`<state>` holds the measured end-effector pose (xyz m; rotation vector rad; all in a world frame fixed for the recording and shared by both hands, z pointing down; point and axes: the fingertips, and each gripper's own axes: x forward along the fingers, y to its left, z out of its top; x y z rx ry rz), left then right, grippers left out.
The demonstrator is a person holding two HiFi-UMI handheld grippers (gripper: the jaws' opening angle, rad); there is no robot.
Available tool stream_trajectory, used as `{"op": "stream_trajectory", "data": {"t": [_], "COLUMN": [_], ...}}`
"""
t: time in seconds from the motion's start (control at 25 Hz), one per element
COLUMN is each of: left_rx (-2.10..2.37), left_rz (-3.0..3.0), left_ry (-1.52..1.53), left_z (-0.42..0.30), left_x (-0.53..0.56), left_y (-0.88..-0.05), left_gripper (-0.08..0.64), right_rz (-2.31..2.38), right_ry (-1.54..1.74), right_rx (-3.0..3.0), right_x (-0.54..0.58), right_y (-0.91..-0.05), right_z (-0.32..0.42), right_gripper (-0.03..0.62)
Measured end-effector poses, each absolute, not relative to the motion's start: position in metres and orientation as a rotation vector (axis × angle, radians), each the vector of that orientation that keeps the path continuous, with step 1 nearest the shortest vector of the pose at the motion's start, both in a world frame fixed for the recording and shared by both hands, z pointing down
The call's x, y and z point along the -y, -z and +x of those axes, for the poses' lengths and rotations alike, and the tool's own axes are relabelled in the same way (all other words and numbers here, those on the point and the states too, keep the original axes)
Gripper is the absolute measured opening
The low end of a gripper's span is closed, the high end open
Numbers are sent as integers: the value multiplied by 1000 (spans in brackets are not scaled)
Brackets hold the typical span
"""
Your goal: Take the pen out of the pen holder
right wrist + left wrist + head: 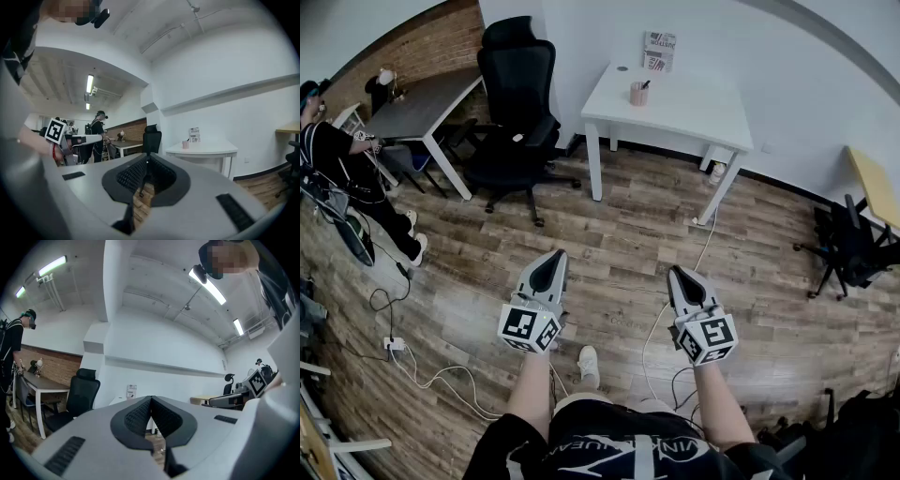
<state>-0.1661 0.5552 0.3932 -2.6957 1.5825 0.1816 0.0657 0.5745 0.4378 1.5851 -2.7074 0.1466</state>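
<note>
One pink pen holder point(638, 94) is standing on the left half of the white table point(703, 117), between its front and back edges, and is carrying a dark pen point(645, 84) that is sticking out of its top. I am holding my left gripper point(555, 254) and right gripper point(677, 271) well apart from it over the wood floor point(619, 234). Both are keeping their jaws pressed together on nothing.
</note>
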Motion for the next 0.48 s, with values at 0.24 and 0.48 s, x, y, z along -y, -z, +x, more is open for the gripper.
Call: {"op": "stream_trajectory", "data": {"t": [0.24, 0.48], "left_rx": [-1579, -1596], "left_rz": [-2703, -2727], "left_ry": [-190, -174], "left_z": [-185, -206], "left_x": [-510, -480], "left_y": [-402, -418], "left_gripper": [15, 15], "right_rz": [1590, 1587], "right_ry": [-156, -186], "right_rx": [2688, 2663], "right_x": [-528, -493], "right_y": [-449, -463], "right_z": [48, 30], "right_gripper": [37, 37]}}
